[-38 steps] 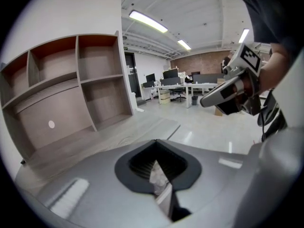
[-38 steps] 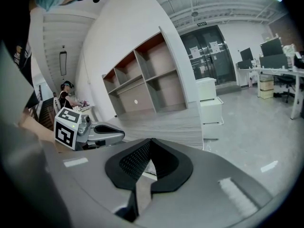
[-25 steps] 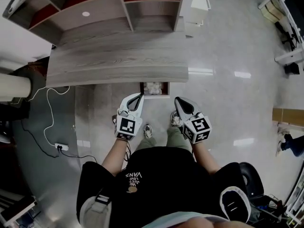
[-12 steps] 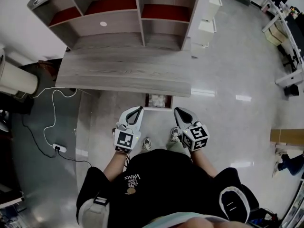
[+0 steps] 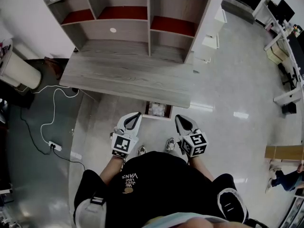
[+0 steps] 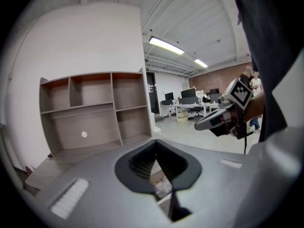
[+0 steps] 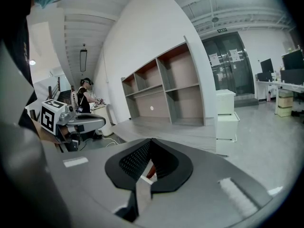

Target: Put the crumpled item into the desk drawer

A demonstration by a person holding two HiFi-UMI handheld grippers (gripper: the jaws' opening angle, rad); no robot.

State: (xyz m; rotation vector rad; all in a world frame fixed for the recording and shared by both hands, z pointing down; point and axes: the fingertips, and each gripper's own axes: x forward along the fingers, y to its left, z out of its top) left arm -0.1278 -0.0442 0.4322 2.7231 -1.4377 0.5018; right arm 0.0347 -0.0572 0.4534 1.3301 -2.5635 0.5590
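A white crumpled item (image 5: 157, 109) lies inside the open desk drawer (image 5: 148, 112), which juts out from under the front edge of the grey wooden desk (image 5: 118, 77). My left gripper (image 5: 135, 115) hovers just left of the drawer with its jaws together and nothing between them. On the drawer's right, my right gripper (image 5: 180, 119) is likewise shut and empty. In the left gripper view, a bit of the drawer and the pale item (image 6: 163, 187) shows through the slit under the closed tips of the left gripper (image 6: 156, 145). The right gripper (image 7: 151, 141) points toward the desk.
A shelf hutch (image 5: 142, 18) stands on the desk's back. White cabinets (image 5: 211, 39) are to its right. A power strip (image 5: 54, 147) with a white cable lies on the floor at left, near a white cylinder (image 5: 19, 70). My feet (image 5: 168, 145) are below the drawer.
The view has pulled back from the desk, so the hutch and drawer sit lower and smaller. Both grippers have drawn away from the drawer and stay shut. The crumpled item stays in the drawer.
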